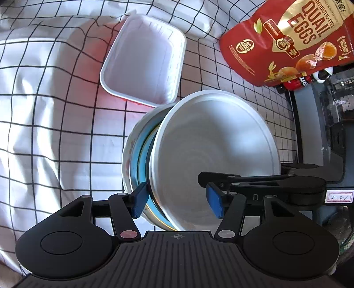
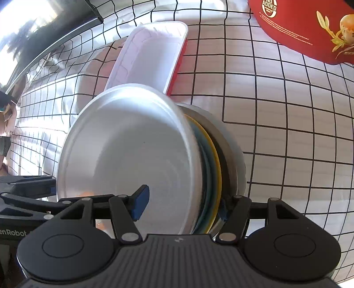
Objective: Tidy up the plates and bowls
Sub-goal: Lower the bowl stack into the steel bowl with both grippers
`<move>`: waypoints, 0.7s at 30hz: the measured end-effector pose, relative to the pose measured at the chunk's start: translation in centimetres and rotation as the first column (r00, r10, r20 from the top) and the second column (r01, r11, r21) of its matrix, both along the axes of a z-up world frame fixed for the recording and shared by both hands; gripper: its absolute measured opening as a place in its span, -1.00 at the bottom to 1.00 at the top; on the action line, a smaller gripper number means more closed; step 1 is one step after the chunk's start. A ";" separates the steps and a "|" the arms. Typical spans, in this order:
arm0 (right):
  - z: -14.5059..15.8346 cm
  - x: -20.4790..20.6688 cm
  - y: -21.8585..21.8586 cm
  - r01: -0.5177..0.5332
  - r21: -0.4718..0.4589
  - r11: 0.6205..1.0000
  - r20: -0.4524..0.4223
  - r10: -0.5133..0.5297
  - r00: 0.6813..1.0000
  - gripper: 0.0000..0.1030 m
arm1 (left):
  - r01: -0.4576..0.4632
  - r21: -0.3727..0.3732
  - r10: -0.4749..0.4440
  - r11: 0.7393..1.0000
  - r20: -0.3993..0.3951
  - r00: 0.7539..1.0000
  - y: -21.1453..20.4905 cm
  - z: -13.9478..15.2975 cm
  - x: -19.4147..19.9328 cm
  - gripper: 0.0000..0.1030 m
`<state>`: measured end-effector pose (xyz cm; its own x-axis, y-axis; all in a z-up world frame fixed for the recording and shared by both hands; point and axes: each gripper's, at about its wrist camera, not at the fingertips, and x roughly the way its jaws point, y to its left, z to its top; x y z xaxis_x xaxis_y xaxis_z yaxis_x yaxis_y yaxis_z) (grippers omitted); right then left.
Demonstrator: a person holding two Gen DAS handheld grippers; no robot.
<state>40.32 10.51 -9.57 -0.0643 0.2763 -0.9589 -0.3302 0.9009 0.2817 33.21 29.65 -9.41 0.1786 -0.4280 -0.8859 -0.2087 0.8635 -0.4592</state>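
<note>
**A:** Why do you bring both tools to one dish?

**B:** The white bowl point(image 1: 212, 141) sits tilted on the stack of coloured plates point(image 1: 137, 159) at the centre. I judge you need two sides to level it. Your left tool point(image 1: 176, 201) straddles its six o'clock rim, pads apart and not pressing. Your right tool point(image 2: 181, 206) spans the whole stack's edge, also open.

**A:** And around it?

**B:** The white tray point(image 1: 143, 59) lies at eleven o'clock, touching the stack. The quail egg pouch point(image 1: 294, 39) is at one o'clock. A rumpled grid cloth point(image 1: 44, 110) covers the surface. A bright window point(image 2: 26, 17) shows at ten o'clock.
</note>
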 end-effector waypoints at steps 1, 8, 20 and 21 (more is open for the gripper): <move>0.0 -0.1 -0.1 0.000 0.002 1.000 -0.002 0.000 1.000 0.23 | 0.000 0.002 0.000 1.000 -0.002 1.000 -0.1 0.0 0.0 0.20; -0.1 -0.9 -0.6 -0.030 0.013 0.999 -0.010 0.030 0.999 0.24 | -0.024 -0.023 0.024 0.999 -0.015 1.000 0.1 -0.3 -0.1 0.20; 1.7 -1.0 -1.4 -0.044 0.013 0.999 0.057 0.044 0.997 0.23 | -0.029 -0.022 0.028 0.999 -0.023 0.999 -0.3 0.2 -0.3 0.14; 1.8 -0.9 -1.7 -0.036 0.019 0.999 0.051 0.035 0.998 0.23 | -0.029 -0.020 0.029 0.999 -0.022 0.999 -0.4 0.3 -0.4 0.14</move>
